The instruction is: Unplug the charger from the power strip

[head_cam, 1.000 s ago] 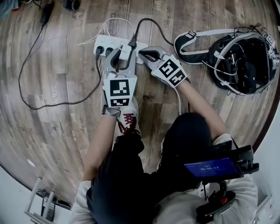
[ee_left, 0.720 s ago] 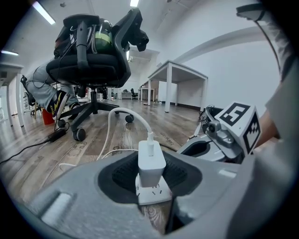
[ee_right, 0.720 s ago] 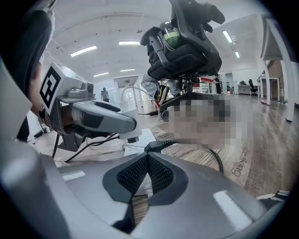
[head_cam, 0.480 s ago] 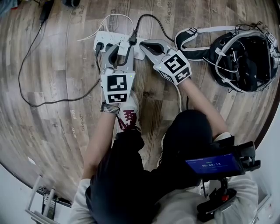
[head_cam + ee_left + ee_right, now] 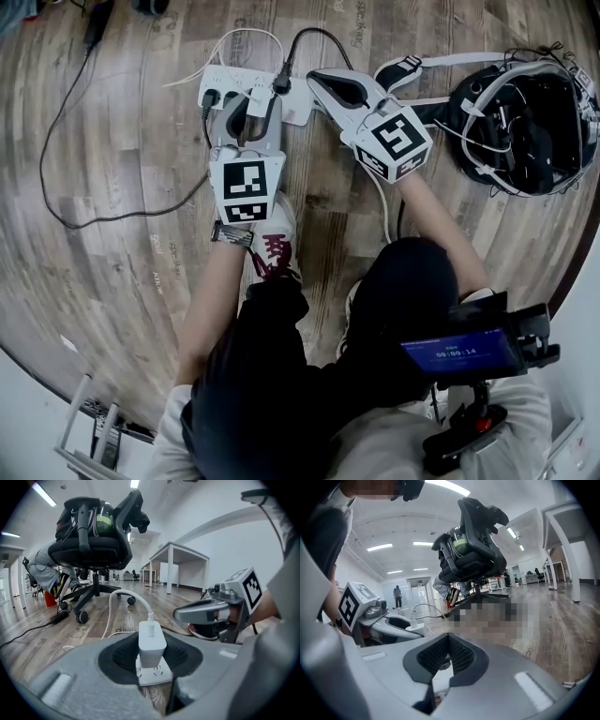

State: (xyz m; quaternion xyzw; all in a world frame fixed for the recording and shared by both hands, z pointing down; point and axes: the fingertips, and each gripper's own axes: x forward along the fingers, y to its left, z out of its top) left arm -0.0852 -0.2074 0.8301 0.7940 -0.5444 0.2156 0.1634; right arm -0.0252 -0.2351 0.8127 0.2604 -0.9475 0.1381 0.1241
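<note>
White charger (image 5: 151,644) stands upright, plugged into the end of the power strip (image 5: 154,673), its long axis and cable rising straight off the strip's face. The pull likely follows that line. The left gripper (image 5: 258,101) straddles it, pads apparently pressed on its flanks. The right gripper (image 5: 323,86), shut and empty, hovers just beside. The prongs are hidden, and the head view barely shows the charger.
</note>
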